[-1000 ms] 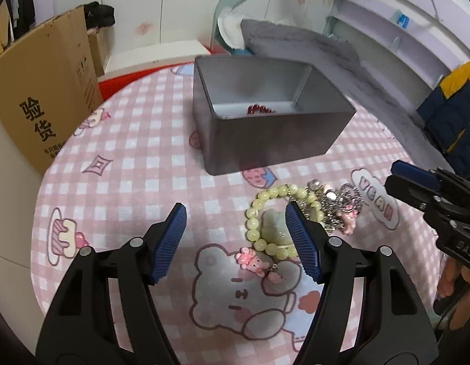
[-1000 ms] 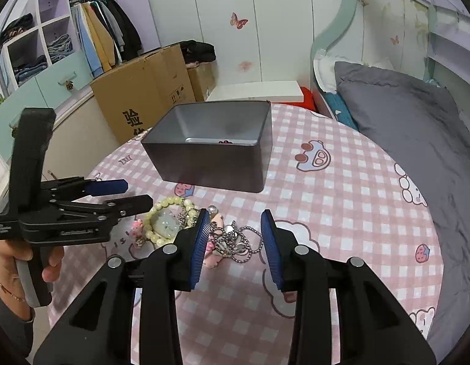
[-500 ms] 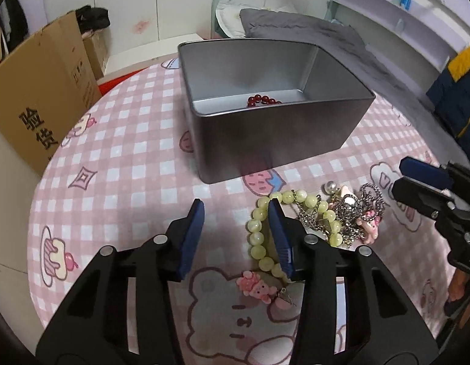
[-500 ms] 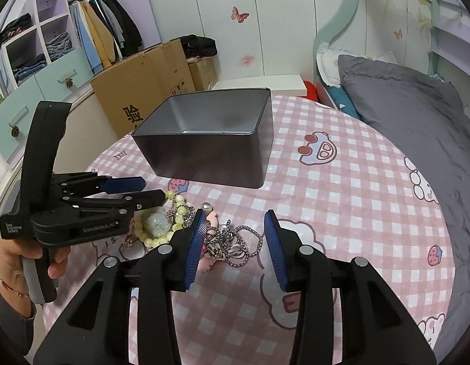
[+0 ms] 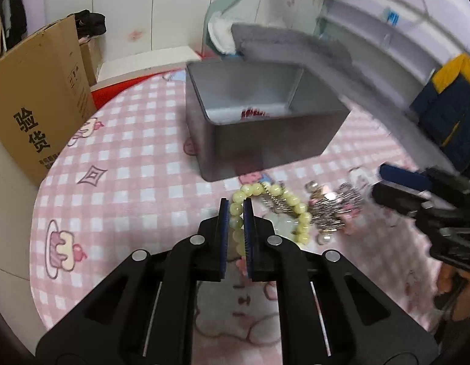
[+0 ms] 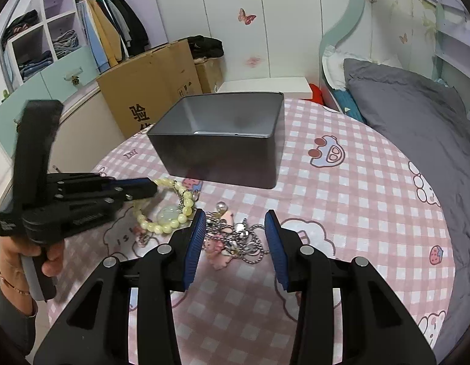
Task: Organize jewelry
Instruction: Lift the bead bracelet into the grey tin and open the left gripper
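Bracelet (image 5: 283, 203) lies just in front of the tin (image 5: 265, 140), pinched by your left gripper (image 5: 235, 213). Lift slowly so the chains (image 6: 244, 237) right of it don't snag. Keep your right gripper (image 6: 235, 222) spread above them.

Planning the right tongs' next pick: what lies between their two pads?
In the right wrist view, the silver bead chains with a pink charm lie on the tablecloth between the open right tongs.

Cardboard box (image 5: 43, 103) side: printed "验货", black characters.
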The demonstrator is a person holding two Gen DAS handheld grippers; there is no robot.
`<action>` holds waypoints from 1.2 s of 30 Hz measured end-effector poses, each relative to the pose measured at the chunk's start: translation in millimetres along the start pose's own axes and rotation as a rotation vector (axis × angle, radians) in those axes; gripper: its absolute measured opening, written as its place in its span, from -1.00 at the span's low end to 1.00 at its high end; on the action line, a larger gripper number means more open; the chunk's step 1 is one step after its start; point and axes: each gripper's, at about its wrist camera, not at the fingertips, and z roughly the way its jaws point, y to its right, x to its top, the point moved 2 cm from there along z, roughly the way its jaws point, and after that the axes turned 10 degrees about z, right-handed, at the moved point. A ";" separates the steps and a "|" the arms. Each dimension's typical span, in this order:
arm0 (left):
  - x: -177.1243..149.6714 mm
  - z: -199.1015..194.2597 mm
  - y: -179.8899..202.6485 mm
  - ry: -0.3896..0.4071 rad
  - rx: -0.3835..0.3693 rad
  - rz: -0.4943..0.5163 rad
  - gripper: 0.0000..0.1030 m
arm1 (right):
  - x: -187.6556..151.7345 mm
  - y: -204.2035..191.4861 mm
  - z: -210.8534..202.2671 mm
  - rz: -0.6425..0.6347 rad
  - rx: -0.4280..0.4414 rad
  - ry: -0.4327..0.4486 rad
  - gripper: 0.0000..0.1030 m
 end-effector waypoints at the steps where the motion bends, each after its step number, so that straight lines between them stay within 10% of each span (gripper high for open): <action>1: -0.6 -5.8 -1.0 0.010 -0.009 0.000 -0.82 | 0.0 -2.2 -0.7 -0.004 0.003 -0.002 -0.27; 32: -48.5 -34.1 -60.2 -0.026 0.003 -0.108 -0.82 | -0.6 -105.6 98.9 -0.304 0.019 -0.204 -0.27; 36: -48.0 -31.6 -61.5 -0.025 -0.006 -0.117 -0.82 | -4.1 -109.1 98.4 -0.332 0.028 -0.207 -0.57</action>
